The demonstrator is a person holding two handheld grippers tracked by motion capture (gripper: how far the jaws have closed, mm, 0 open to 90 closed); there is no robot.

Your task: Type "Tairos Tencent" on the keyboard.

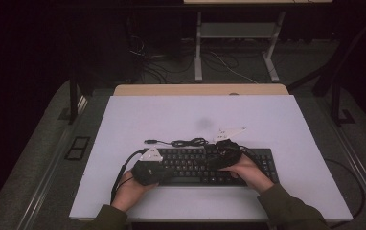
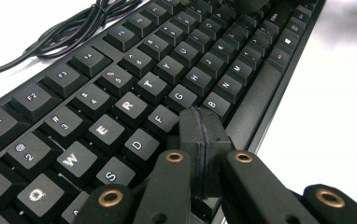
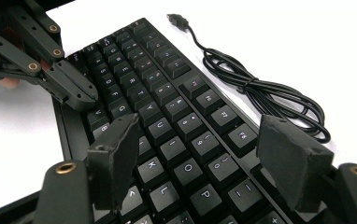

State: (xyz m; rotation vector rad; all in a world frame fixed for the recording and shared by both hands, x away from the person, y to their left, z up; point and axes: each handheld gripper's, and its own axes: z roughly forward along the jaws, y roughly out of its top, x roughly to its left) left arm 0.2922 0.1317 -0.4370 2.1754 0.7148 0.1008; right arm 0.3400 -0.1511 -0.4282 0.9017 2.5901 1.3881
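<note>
Two grippers work the black plastic keyboard (image 1: 210,165) near the desk's front edge: left gripper (image 2: 205,140) pressed together on a key, right gripper (image 3: 204,154) spread above, typing seemingly underway.

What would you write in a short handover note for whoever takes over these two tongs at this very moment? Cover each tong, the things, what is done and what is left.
Left tongs: shut, empty, tip over the keyboard near the V and C keys; whether it presses a key is unclear.
Right tongs: open, empty, over the keyboard's right half around the K, O and P keys.
Keyboard: flat on the white table, near the front edge.
Cable: bundled behind the keyboard, plug lying loose on the table.
Done: both tongs in place over the keys.
Left: probably key pressing; plug not connected.
</note>
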